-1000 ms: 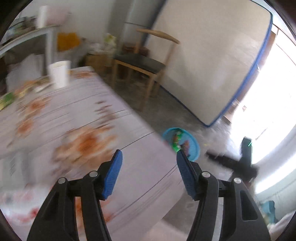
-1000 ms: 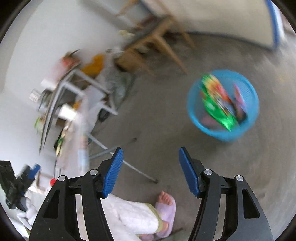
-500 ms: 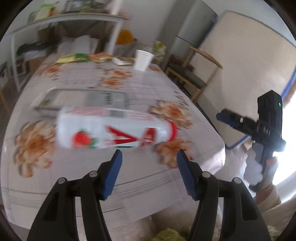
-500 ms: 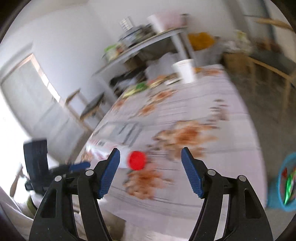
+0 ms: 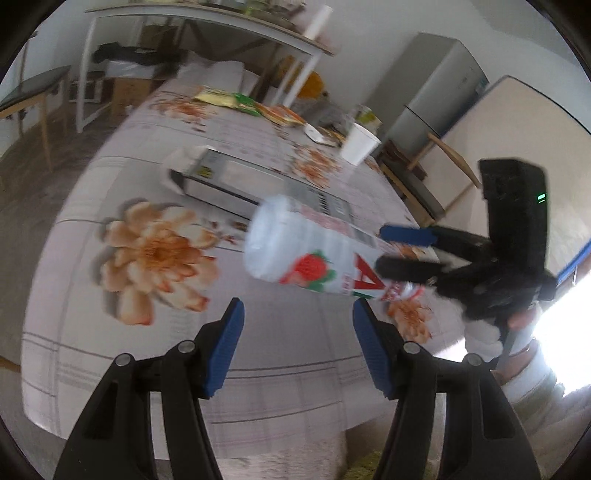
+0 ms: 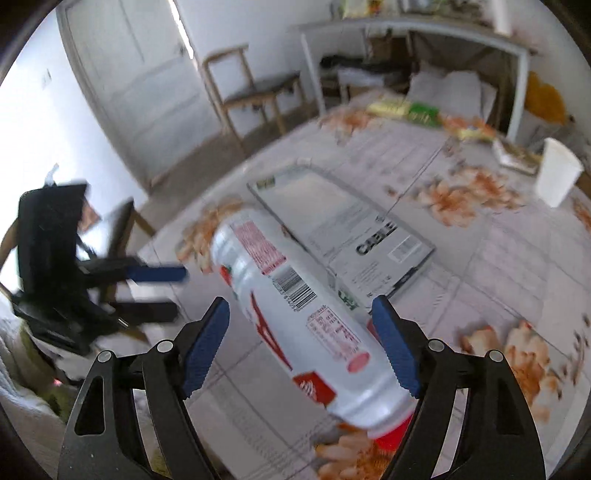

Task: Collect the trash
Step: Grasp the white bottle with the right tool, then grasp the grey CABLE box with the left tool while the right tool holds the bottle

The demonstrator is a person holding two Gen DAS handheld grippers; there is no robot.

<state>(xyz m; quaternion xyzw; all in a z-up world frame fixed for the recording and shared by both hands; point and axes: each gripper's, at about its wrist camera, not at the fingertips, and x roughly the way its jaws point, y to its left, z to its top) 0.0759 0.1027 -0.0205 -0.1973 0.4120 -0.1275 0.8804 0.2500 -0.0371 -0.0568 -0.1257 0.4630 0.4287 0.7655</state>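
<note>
A white plastic bottle (image 5: 310, 254) with a strawberry label and red cap lies on its side on the floral tablecloth (image 5: 155, 258). In the right wrist view the bottle (image 6: 295, 317) lies between the open fingers of my right gripper (image 6: 301, 343), its cap end nearest the camera. In the left wrist view the right gripper (image 5: 402, 251) straddles the bottle's cap end. My left gripper (image 5: 297, 339) is open and empty, just short of the bottle. It also shows in the right wrist view (image 6: 166, 291).
A flat grey box (image 6: 340, 221) lies behind the bottle. A white paper cup (image 5: 358, 144) and snack wrappers (image 5: 251, 105) sit at the table's far end. Chairs, a white desk (image 6: 406, 33) and a fridge (image 5: 439, 99) stand around the table.
Both grippers swung from the floor and blue bin to the table. My right gripper has closed in around the bottle's cap end. The left gripper has come nearer the bottle.
</note>
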